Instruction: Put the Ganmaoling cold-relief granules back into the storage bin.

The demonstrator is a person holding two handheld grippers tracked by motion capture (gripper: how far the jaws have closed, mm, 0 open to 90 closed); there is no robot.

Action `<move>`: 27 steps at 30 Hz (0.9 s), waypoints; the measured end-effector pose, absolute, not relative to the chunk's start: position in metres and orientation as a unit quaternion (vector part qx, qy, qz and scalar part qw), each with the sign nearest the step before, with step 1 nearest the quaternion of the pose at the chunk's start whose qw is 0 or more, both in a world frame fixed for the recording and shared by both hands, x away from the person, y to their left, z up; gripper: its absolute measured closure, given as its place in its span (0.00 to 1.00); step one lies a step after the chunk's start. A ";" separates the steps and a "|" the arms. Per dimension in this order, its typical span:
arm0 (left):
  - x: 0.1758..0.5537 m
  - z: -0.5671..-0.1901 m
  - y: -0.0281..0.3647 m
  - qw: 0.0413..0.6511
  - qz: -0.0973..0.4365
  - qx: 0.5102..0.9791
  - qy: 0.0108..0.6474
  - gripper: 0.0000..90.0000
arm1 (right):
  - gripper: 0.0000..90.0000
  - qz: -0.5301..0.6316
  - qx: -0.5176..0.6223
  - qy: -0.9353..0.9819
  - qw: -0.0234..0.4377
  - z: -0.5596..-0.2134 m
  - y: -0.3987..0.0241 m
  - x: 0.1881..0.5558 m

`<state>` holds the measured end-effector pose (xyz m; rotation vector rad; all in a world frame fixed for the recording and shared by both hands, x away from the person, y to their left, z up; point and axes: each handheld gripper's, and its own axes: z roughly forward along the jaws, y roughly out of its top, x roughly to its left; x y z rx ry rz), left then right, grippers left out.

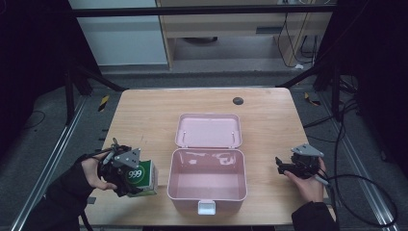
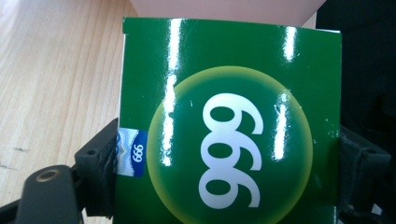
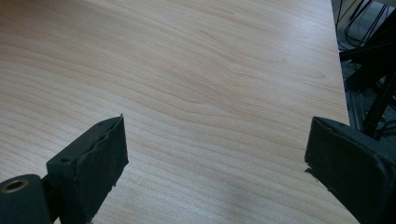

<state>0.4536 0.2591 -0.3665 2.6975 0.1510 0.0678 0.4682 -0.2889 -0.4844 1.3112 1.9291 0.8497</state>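
From the high view, the left tongs (image 1: 126,180) are clamped on a green carton (image 1: 140,178) marked 999, right by the left side of an open pink box (image 1: 208,179) in the middle of the bench (image 1: 144,115). The right tongs (image 1: 283,166) sit over bare wood to the box's right.

Left gripper view: the carton (image 2: 229,126) is pinched from both sides between the black jaws.

Right gripper view: the right tongs (image 3: 215,163) gape wide apart, bench (image 3: 196,70) under them.
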 end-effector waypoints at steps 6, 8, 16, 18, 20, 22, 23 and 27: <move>0.453 -0.354 0.258 0.222 0.028 0.973 0.051 0.16 | 0.07 0.323 0.500 0.736 0.323 -0.484 -0.289 0.468; 0.453 -0.349 0.257 0.224 0.028 0.973 0.051 0.16 | 0.07 0.324 0.500 0.735 0.323 -0.484 -0.289 0.468; 0.452 -0.332 0.254 0.237 0.032 0.970 0.047 0.16 | 0.07 0.323 0.499 0.736 0.324 -0.484 -0.289 0.468; 0.452 -0.329 0.253 0.237 0.033 0.970 0.045 0.16 | 0.07 0.323 0.498 0.736 0.325 -0.485 -0.290 0.468; 0.452 -0.326 0.251 0.239 0.032 0.969 0.044 0.16 | 0.07 0.323 0.499 0.736 0.325 -0.485 -0.290 0.469; 0.452 -0.323 0.250 0.241 0.033 0.969 0.042 0.16 | 0.07 0.322 0.499 0.736 0.325 -0.485 -0.290 0.469; 0.452 -0.322 0.249 0.242 0.033 0.969 0.043 0.16 | 0.07 0.323 0.499 0.736 0.325 -0.485 -0.290 0.469; 0.453 -0.315 0.245 0.244 0.034 0.968 0.042 0.16 | 0.07 0.323 0.499 0.736 0.324 -0.485 -0.290 0.469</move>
